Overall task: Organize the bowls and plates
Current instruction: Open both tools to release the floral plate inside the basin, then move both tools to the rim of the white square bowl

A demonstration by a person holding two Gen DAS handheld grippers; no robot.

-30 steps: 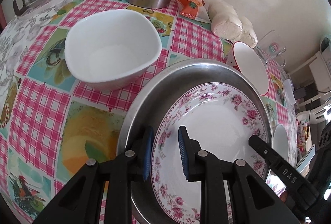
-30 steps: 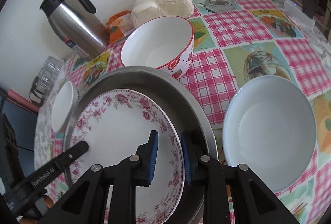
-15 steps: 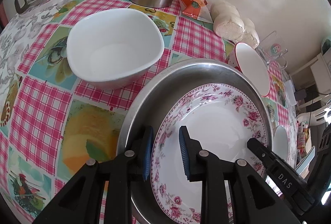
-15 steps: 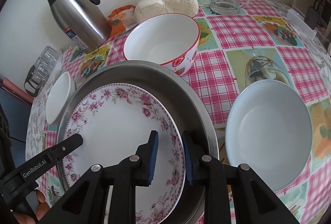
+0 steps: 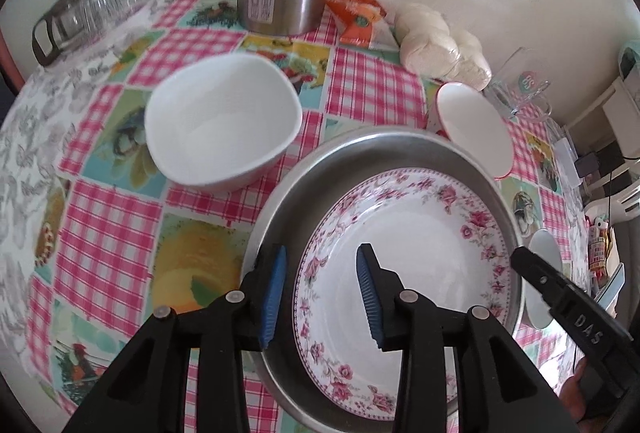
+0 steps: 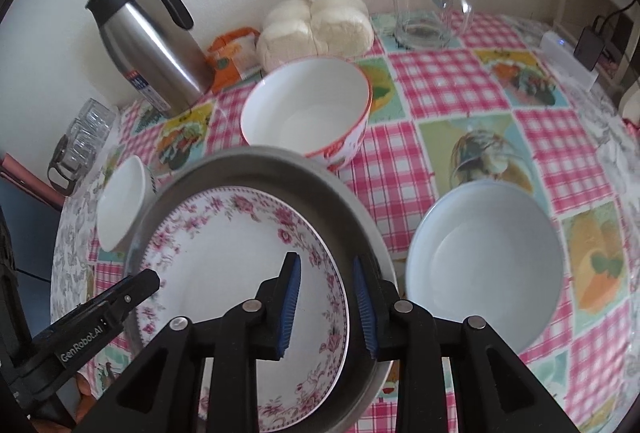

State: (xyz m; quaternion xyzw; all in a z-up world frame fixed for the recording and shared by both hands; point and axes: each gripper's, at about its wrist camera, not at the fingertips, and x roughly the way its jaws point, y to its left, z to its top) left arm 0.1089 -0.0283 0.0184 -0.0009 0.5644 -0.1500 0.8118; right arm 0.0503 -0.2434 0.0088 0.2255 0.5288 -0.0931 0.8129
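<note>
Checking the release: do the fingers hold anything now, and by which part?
Nothing. Both the left gripper and right gripper have just opened, straddling the floral plate's rim untouched.

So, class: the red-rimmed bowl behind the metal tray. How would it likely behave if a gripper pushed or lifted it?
The red-rimmed bowl looks like glazed ceramic, so probably stiff, breakable and slippery against gripper pads. Its walls stand tall above what seems a narrower base, so a push near the rim might tip it. On the glossy tablecloth, a low push would more likely slide it.

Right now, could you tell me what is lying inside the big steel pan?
A single floral plate lies in the steel pan, covering most of its floor. Whatever might sit beneath the plate is hidden.
</note>
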